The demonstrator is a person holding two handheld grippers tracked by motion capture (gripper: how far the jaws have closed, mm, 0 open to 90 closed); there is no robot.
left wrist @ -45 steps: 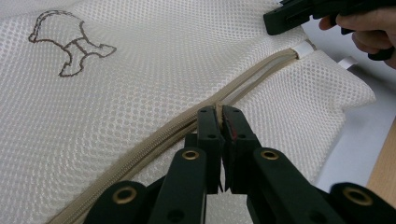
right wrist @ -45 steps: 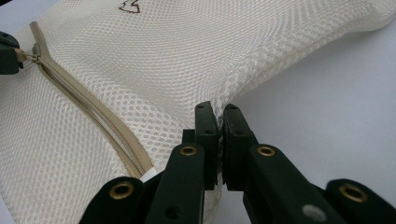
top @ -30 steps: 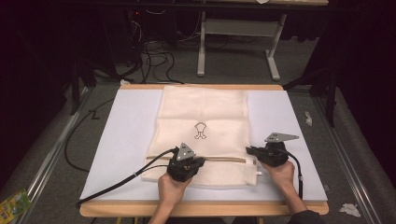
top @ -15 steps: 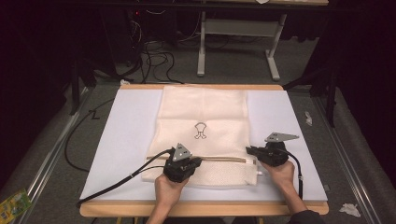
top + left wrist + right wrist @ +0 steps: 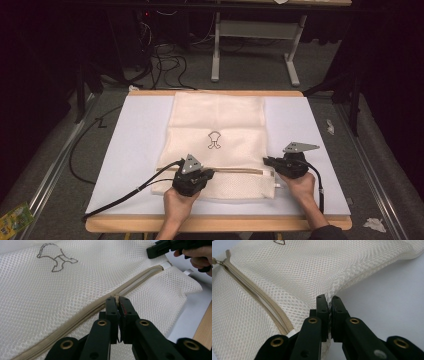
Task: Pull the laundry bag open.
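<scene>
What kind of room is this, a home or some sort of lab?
Probably a lab or workshop: loose cables on a grey floor, a bare metal stand, and a worktable holding just a mesh bag.

A rectangular wooden surface (image 5: 220, 223) with a pale timber edge carries a white sheet (image 5: 135, 145) that covers nearly all of its top. A cream mesh zippered bag (image 5: 220, 125) lies flat on the sheet, reaching to the far edge. A small white tab (image 5: 188, 271), possibly a label, lies beside the bag's corner.
</scene>
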